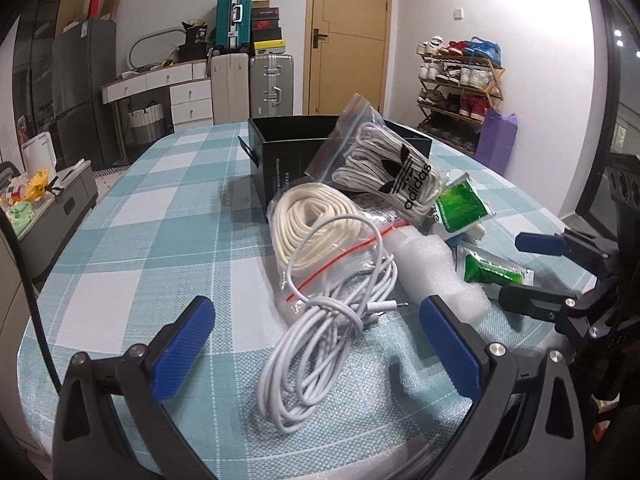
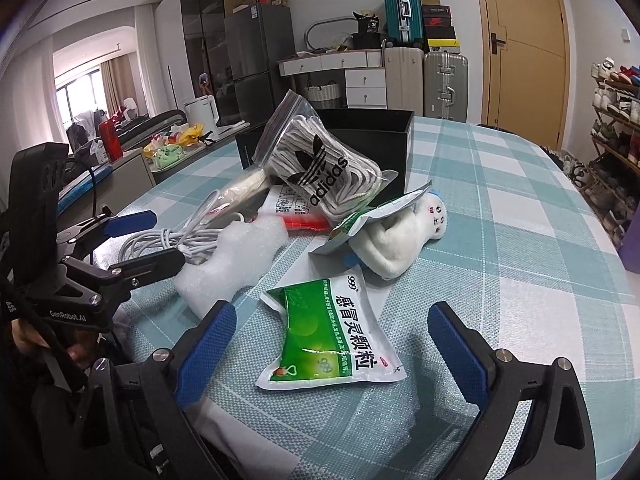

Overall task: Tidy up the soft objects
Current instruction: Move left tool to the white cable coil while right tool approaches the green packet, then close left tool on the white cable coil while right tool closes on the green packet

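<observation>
Sachet (image 2: 332,332) lies flat between spread, empty right fingers (image 2: 456,344); pinch is best taken at its 6 o'clock edge. Left fingers (image 1: 188,344) spread, empty.

On the bench (image 1: 168,208), the cable coil (image 1: 320,344) lies nearest, the lace bags (image 1: 384,164) behind it, leaning on the box (image 1: 280,152); sachets (image 1: 496,272) lie right.

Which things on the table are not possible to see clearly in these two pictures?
- Inside of the black box: both views, hidden by its own walls and the adidas bag.
- Red and white packet: right wrist view, mostly under that bag; its print is too small.
- White plush toy: right wrist view, partly covered by a green sachet.
</observation>
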`<state>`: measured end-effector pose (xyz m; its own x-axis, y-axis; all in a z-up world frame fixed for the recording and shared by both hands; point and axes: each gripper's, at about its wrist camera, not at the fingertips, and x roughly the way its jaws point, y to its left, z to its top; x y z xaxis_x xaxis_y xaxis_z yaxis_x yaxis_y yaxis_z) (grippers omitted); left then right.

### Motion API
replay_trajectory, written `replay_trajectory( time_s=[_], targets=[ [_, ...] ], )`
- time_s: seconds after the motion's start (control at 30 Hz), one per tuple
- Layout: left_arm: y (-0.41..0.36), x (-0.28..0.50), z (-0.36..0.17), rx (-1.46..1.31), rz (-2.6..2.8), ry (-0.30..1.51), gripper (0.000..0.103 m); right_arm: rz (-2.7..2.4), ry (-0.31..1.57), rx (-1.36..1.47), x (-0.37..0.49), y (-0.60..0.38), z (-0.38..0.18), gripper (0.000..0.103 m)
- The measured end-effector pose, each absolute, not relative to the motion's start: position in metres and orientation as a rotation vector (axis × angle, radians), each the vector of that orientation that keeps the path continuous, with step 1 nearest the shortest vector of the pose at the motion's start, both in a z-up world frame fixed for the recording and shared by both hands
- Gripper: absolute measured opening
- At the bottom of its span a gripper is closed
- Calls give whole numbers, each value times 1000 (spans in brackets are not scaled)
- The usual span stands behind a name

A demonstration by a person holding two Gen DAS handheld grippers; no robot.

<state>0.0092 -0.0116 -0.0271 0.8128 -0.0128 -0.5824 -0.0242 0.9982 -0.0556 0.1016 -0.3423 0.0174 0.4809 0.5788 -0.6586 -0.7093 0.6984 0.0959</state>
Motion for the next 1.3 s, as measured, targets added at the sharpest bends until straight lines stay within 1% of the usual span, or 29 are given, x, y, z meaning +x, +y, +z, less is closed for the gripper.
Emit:
replay_trajectory(
  time_s=[0.07, 0.1, 0.13, 0.17, 0.23, 0.3, 0.33, 0.4, 0.47, 0.5, 0.63, 0.83, 0.9, 0.93, 0.97, 1.0, 1.3],
  targets=[
    [-15, 9, -28, -42, 0, 623, 101, 794, 722, -206, 102, -341, 17, 98],
    [-17, 8, -28, -36, -5, 625, 99, 795, 721, -211, 102, -340, 17, 96],
    [-19, 9, -29, -29, -13, 630, 95, 798, 723, -216, 101, -340, 16, 96],
    [-20, 9, -29, -27, -22, 639, 93, 799, 725, -220, 101, -339, 16, 95],
    [-22, 10, -31, -22, -35, 655, 85, 800, 728, -225, 102, -337, 14, 93],
    [-24, 10, -33, -11, -40, 662, 83, 808, 740, -234, 104, -335, 12, 82],
    [-26, 9, -33, -4, -44, 661, 76, 808, 746, -242, 104, -333, 10, 80],
    [-28, 10, -33, 2, -56, 667, 66, 807, 740, -262, 103, -332, 9, 74],
    [-29, 10, -33, 7, -60, 677, 58, 812, 736, -278, 101, -330, 9, 71],
    [-29, 11, -33, 7, -65, 682, 52, 815, 734, -282, 101, -329, 8, 70],
    [-31, 9, -32, 5, -90, 681, 43, 820, 732, -290, 100, -329, 8, 68],
    [-30, 6, -26, -25, -120, 664, 41, 823, 728, -294, 101, -329, 8, 64],
    [-28, 4, -24, -38, -127, 654, 41, 828, 729, -289, 99, -330, 9, 58],
    [-27, 4, -23, -44, -130, 649, 41, 829, 727, -288, 98, -330, 9, 57],
    [-27, 4, -22, -48, -133, 645, 40, 827, 717, -289, 97, -331, 10, 51],
    [-27, 3, -21, -52, -140, 640, 40, 828, 712, -284, 97, -332, 11, 42],
    [-26, -3, -15, -64, -159, 600, 38, 858, 692, -284, 93, -331, 14, 36]
  ],
)
